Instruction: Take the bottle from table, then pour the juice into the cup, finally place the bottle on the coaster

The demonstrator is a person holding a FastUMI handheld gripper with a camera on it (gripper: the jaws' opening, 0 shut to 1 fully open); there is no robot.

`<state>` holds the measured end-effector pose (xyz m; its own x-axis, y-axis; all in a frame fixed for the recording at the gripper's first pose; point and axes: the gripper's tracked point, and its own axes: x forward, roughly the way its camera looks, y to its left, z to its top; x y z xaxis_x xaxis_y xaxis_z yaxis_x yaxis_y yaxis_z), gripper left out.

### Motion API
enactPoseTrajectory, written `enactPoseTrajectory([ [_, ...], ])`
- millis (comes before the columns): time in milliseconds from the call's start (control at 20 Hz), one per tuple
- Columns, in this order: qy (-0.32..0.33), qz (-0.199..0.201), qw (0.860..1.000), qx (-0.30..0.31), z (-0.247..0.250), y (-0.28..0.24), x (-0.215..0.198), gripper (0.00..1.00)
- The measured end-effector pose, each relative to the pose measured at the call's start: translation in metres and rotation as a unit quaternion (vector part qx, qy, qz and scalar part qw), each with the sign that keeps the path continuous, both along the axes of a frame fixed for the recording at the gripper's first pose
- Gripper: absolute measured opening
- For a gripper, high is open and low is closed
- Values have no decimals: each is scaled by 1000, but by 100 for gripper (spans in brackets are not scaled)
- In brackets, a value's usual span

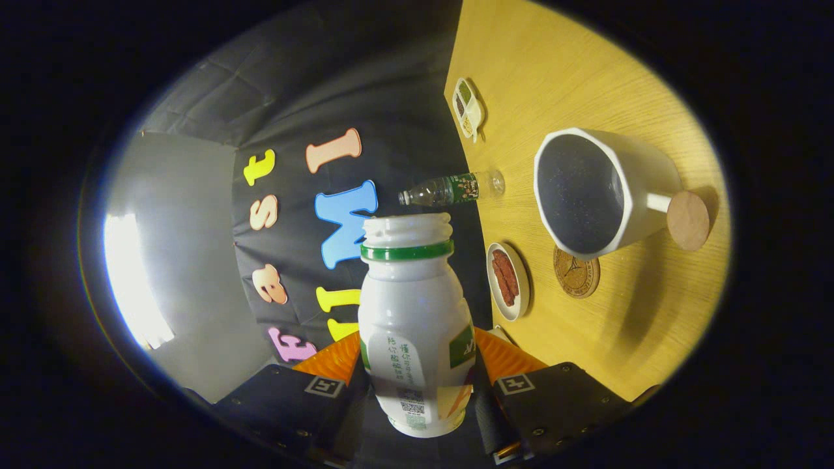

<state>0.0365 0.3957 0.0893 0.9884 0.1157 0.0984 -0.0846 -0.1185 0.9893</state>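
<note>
I am holding the bottle (417,326) between my gripper's (418,384) two fingers, which are pressing on its lower sides; it is white with a green ring below its open, capless mouth. The whole scene is appearing turned on its side, so the bottle is lying roughly level with the table (625,312). The bottle's body is hiding where the fingertips meet it, and I cannot see whether any juice is inside. Beyond the bottle's mouth the white cup (596,192) is standing on the wooden table, its dark inside facing me, with a round knob on its handle. The coaster (576,273) is lying just beside the cup, partly covered by the cup's rim. A small plate (508,281) of reddish pieces, a clear plastic bottle (453,189) and a little divided dish (468,107) are sitting along the table's edge. Bare wood is stretching out past the cup.
</note>
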Motion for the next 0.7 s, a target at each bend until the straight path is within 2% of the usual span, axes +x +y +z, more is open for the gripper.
enactPoseTrajectory([
  [250, 16, 6, 992, -123, -18, 18, -2, 70],
  [550, 21, 4, 970, -242, -35, 22, -5, 70],
  [700, 25, 1, 955, -296, -49, 22, -2, 70],
])
